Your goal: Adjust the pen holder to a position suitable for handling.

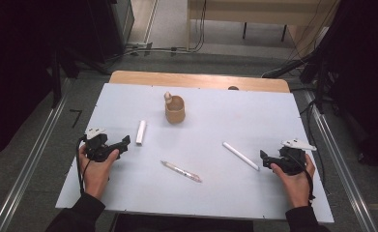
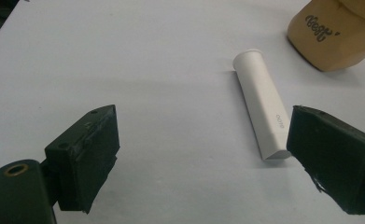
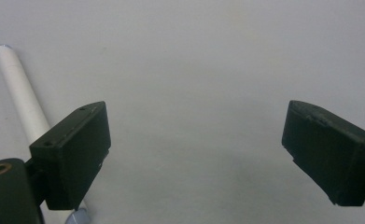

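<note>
On the near left part of the white table (image 1: 128, 193), the left gripper (image 1: 124, 141) rests in the person's left hand (image 1: 97, 169), its 2 black jaws spread wide with nothing between them. Just beyond its tip lies a short white tube (image 1: 141, 132), lengthwise toward the far edge; in the left gripper view that tube (image 2: 262, 109) sits ahead and to the right, its near end just beside the right-hand jaw but apart from it, not inside the gap. Far of the tube, near the table's middle, stands a tan wooden cup (image 1: 175, 109) with a small knob at its far left rim; the left gripper view catches the cup's (image 2: 334, 35) printed side at the top right. At the near right, the right gripper (image 1: 263, 155) sits in the right hand (image 1: 295, 181), jaws likewise wide apart and empty. A long white stick (image 1: 240, 155) lies slantwise just to its left, close to the tip; in the right gripper view the stick (image 3: 21, 100) passes behind the left-hand jaw, outside the gap. Between the 2 hands, near the front middle, lies a slim pen (image 1: 181, 171), well apart from both grippers.
</note>
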`<state>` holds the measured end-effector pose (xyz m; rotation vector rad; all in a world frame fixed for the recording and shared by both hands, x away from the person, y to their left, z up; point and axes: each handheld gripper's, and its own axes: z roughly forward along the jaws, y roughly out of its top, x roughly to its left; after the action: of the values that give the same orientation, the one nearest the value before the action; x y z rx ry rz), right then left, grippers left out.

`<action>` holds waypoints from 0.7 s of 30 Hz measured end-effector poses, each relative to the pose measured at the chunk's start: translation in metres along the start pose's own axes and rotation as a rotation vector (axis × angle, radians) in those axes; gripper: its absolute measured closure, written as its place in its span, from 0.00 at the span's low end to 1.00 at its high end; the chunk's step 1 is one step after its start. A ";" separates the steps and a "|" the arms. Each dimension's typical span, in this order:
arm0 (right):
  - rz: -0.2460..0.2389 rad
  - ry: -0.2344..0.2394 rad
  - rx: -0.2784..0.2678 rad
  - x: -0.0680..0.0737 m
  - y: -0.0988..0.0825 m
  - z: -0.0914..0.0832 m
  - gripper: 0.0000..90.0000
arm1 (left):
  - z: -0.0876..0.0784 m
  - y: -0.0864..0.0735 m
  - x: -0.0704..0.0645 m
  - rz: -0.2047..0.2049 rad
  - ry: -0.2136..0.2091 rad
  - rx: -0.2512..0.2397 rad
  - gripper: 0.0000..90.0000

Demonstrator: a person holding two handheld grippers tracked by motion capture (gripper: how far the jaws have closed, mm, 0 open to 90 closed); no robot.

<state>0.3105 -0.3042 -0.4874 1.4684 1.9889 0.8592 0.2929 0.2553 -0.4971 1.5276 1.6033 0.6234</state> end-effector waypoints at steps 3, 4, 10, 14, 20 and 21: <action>-0.006 0.004 -0.006 0.002 0.001 -0.001 0.08 | 0.001 0.001 -0.003 0.002 -0.008 0.007 0.11; -0.006 0.006 -0.008 0.002 0.001 -0.002 0.08 | 0.002 0.001 -0.003 0.005 -0.011 0.013 0.11; -0.015 0.014 -0.004 0.006 0.002 -0.001 0.08 | 0.005 0.005 -0.007 0.005 -0.021 0.013 0.11; -0.017 0.014 -0.004 0.007 0.003 0.000 0.08 | 0.009 0.011 -0.012 -0.004 -0.042 0.003 0.11; -0.010 0.014 -0.005 0.006 0.003 -0.001 0.08 | 0.013 0.016 -0.018 -0.010 -0.056 0.000 0.11; -0.010 0.013 -0.008 0.006 0.003 -0.001 0.08 | 0.013 0.017 -0.019 -0.008 -0.058 -0.001 0.11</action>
<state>0.3101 -0.2984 -0.4853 1.4505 1.9989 0.8731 0.3121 0.2373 -0.4862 1.5249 1.5648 0.5707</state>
